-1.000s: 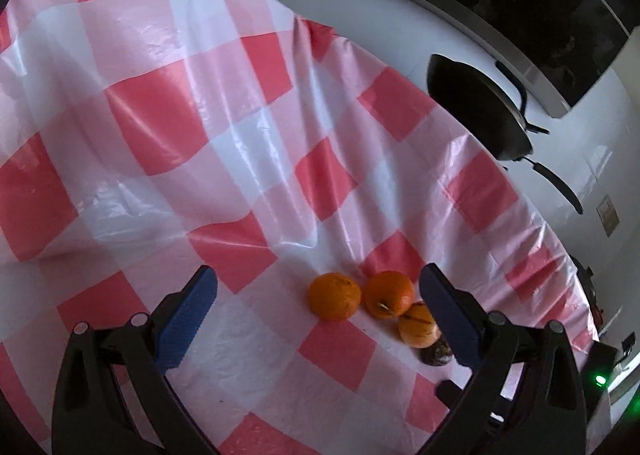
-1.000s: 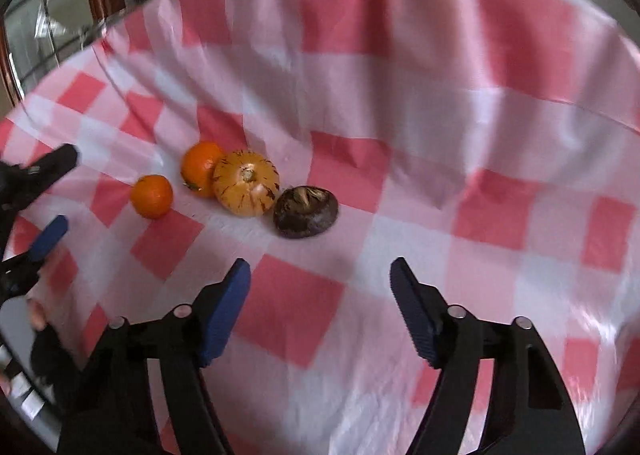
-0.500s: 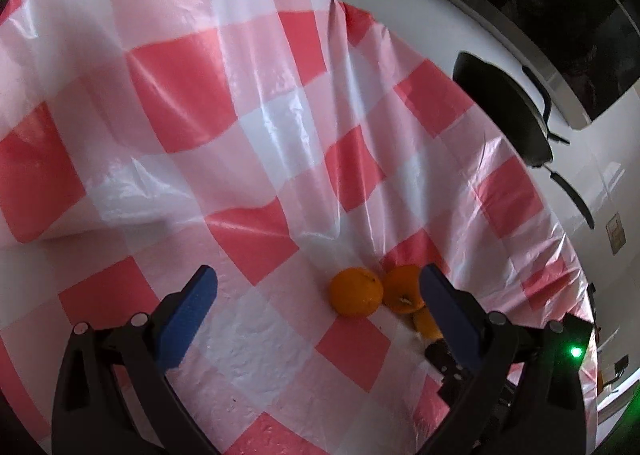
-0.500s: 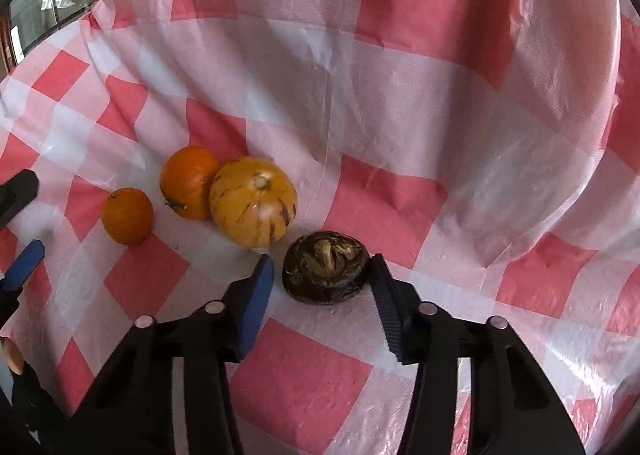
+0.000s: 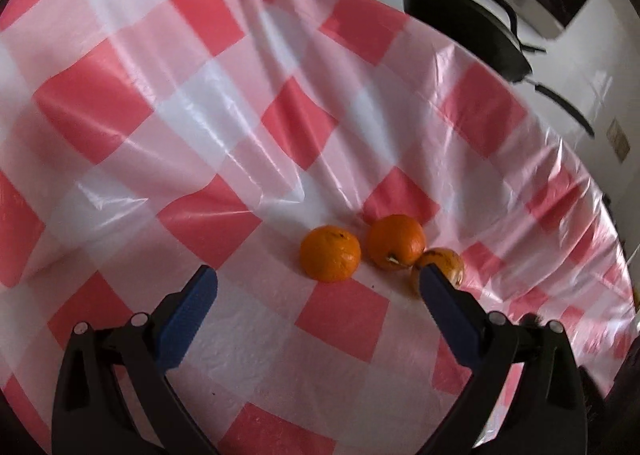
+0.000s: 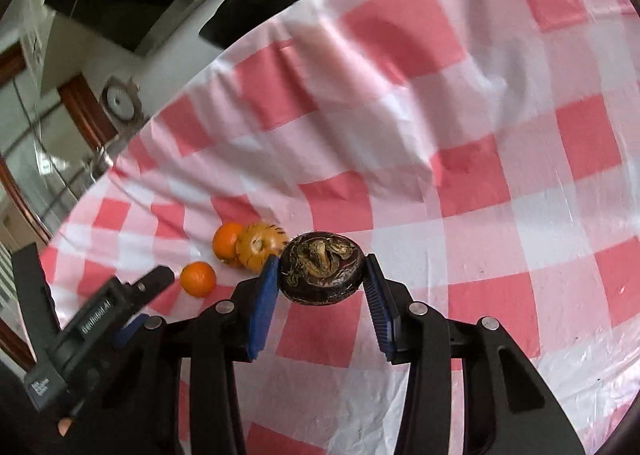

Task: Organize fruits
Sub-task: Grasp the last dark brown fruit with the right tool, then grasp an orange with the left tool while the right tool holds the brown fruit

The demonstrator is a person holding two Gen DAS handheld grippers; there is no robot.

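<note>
My right gripper [image 6: 320, 273] is shut on a dark brown round fruit [image 6: 322, 269] and holds it above the red-and-white checked cloth [image 6: 500, 183]. Two oranges [image 5: 330, 253] [image 5: 396, 241] and a yellow streaked fruit [image 5: 442, 261] lie in a row on the cloth; they also show in the right wrist view, the small orange [image 6: 197, 278], the other orange [image 6: 226, 241] and the yellow fruit [image 6: 260, 247]. My left gripper [image 5: 316, 287] is open and empty, just short of the oranges, its right finger in front of the yellow fruit.
A black pan [image 5: 464, 27] with a long handle sits on the white counter beyond the cloth's far edge. The cloth is wrinkled, with a raised fold [image 5: 276, 175] behind the fruits. The left gripper's body [image 6: 92, 323] shows at the lower left of the right wrist view.
My right gripper closed on the dark brown fruit and lifted it off the cloth. My left gripper shifted a little; the row of fruits now lies more centred between its fingers.
</note>
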